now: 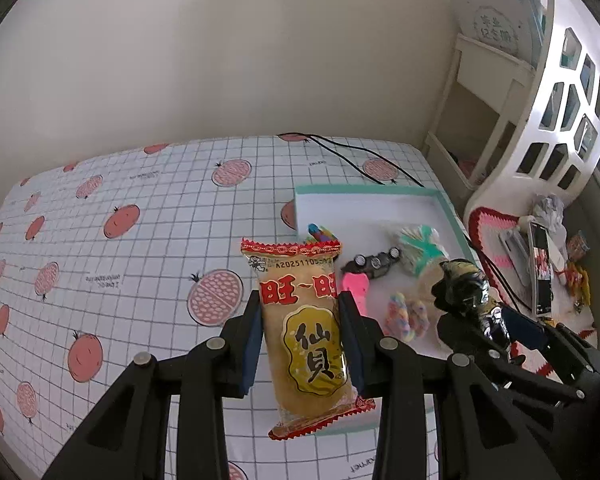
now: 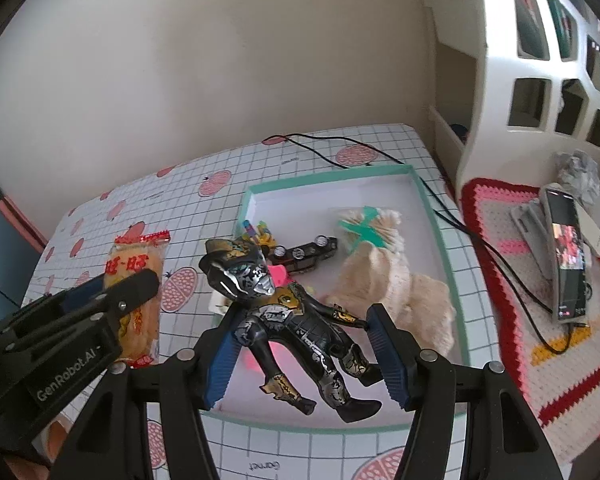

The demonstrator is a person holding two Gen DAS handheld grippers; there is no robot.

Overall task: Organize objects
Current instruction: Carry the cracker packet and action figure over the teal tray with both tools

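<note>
1. The left hand-held gripper (image 1: 300,316) is closed on a rice cracker packet (image 1: 308,336), its blue pads pressing the packet's two long edges; the packet stands upright, red crimped end on top.
2. The packet hangs above the tabletop (image 1: 120,264), which is covered in a white grid cloth printed with pomegranates, just beside the left edge of the tray.
3. The right hand-held gripper (image 2: 304,344) clamps a black and gold action figure (image 2: 292,320) across its arms and torso; the figure lies tilted, head away from the camera, legs toward it.
4. The figure is held above the near part of a shallow white tray with a teal rim (image 2: 440,240).
5. Inside the tray lie a black toy car (image 2: 306,254), a pink item (image 2: 279,275) partly hidden behind the figure's head, a small multicoloured object (image 2: 256,232) near the left wall, and a bundle of cotton swabs (image 2: 370,228) in a pale wrapper with a teal band.
6. A fuzzy cream object (image 2: 400,296), possibly a plush toy, rests in the tray's right half.
7. A black cable (image 2: 452,220) runs across the tabletop behind the tray toward a phone (image 2: 566,256) propped on a crocheted mat (image 2: 512,320).
8. A white lattice shelf (image 2: 500,60) stands at the right.
</note>
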